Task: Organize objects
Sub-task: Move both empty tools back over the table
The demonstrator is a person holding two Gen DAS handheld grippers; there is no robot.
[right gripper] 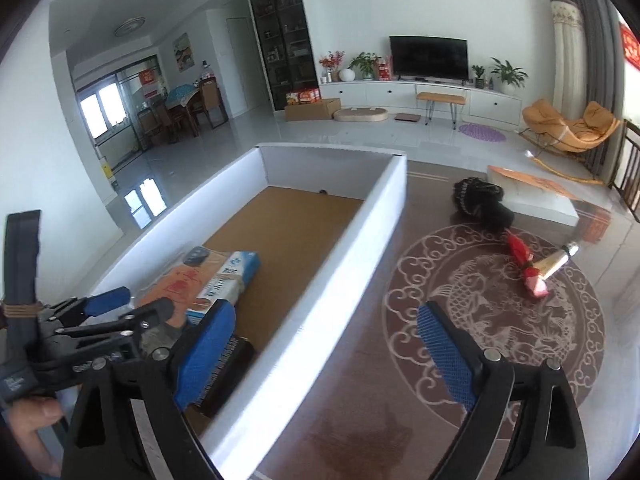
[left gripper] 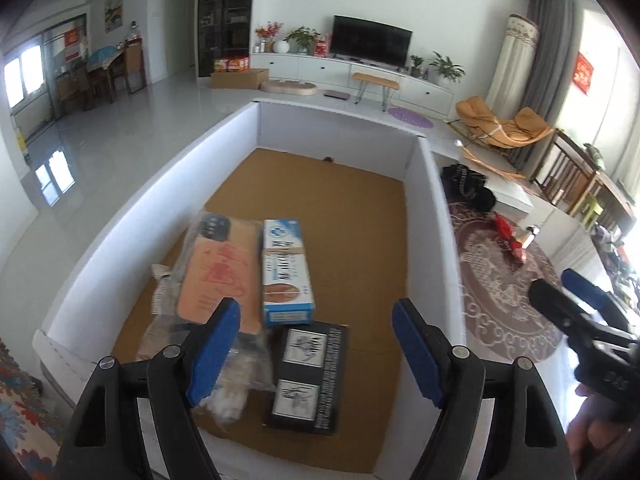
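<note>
The left gripper is held spread and empty over the white box; a phone case, carton and black card lie just beyond its fingertips. The right gripper, likewise spread, is held over the table, with a red flower ahead to its right.

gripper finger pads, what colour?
Blue, on black arms; the left gripper shows it best in the left wrist view.
</note>
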